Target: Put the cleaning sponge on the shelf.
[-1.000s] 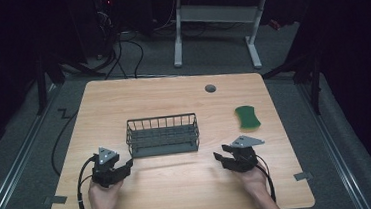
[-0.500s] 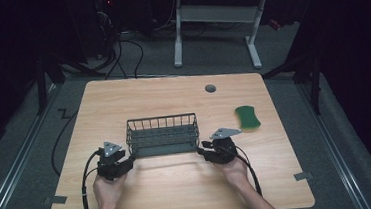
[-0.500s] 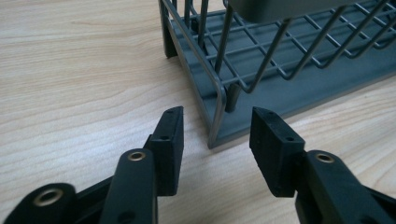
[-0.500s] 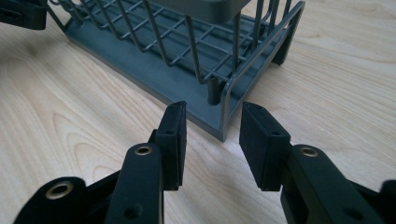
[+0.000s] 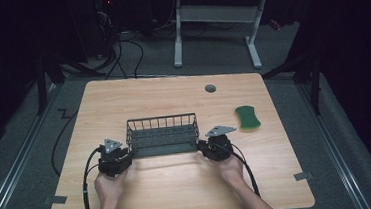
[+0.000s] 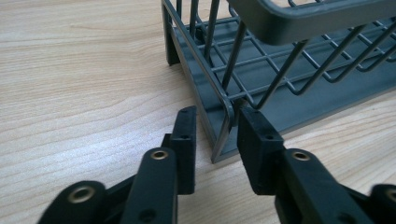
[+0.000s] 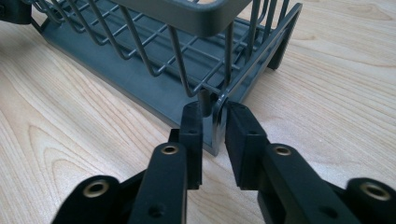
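While wire rack (image 5: pixel 162 135) sits on wooden table (image 5: pixel 172 93), both hand-held grippers straddle its corners, jaws apart.

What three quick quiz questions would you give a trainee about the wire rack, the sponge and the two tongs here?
1. True or false: the green sponge lies inside the wire rack.
2. Where are the left tongs? A) at the rack's near-left corner, jaws open on either side of its end frame; B) hovering over the sponge; C) inside the rack.
3. Short answer: which tongs are nearer the sponge?

Key: 1. False, it lies on the table, to the right of the rack. 2. A. 3. The right tongs, at the rack's near-right corner.
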A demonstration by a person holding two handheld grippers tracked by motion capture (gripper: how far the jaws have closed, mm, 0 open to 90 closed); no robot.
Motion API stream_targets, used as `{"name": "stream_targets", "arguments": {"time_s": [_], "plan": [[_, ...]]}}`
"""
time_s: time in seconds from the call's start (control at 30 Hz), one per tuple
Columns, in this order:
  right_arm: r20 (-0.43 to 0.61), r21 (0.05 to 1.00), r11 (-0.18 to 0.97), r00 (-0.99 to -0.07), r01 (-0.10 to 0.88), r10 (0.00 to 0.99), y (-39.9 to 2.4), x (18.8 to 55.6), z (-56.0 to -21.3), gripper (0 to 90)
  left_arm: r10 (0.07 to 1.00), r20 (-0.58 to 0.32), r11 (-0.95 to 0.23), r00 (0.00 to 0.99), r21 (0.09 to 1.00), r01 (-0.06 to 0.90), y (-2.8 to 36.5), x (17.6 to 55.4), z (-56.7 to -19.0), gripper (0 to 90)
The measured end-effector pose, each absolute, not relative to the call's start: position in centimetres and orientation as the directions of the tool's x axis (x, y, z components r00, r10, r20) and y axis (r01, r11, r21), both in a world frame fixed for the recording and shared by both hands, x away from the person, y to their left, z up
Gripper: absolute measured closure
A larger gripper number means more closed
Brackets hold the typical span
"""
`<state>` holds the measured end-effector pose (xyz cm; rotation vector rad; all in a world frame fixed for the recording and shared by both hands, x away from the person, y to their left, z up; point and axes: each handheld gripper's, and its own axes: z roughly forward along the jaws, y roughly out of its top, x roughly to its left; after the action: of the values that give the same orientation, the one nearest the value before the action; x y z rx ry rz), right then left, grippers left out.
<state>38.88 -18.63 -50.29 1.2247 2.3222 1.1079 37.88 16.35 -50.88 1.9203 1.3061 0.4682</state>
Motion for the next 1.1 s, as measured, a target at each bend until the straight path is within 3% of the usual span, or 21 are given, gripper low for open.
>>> {"name": "stream_targets", "arguments": {"time_s": [0.1, 0.37, 1.1], "plan": [[0.083, 0.745, 0.35, -0.6, 0.568, 0.795, -18.7, 38.9, -50.3, 84.6, 0.9, -0.123, -0.193, 0.418, 0.749, 0.634, 16.3, 38.0, -50.9, 76.3], [0.071, 0.75, 0.358, -0.606, 0.556, 0.793, -18.9, 38.8, -50.2, 86.1, 0.896, -0.12, -0.2, 0.428, 0.75, 0.63, 16.0, 38.2, -50.9, 84.8], [0.089, 0.761, 0.304, -0.556, 0.573, 0.826, -22.5, 38.1, -50.0, 86.6, 0.847, -0.089, -0.295, 0.525, 0.743, 0.601, 12.4, 39.0, -50.3, 86.5]]}}
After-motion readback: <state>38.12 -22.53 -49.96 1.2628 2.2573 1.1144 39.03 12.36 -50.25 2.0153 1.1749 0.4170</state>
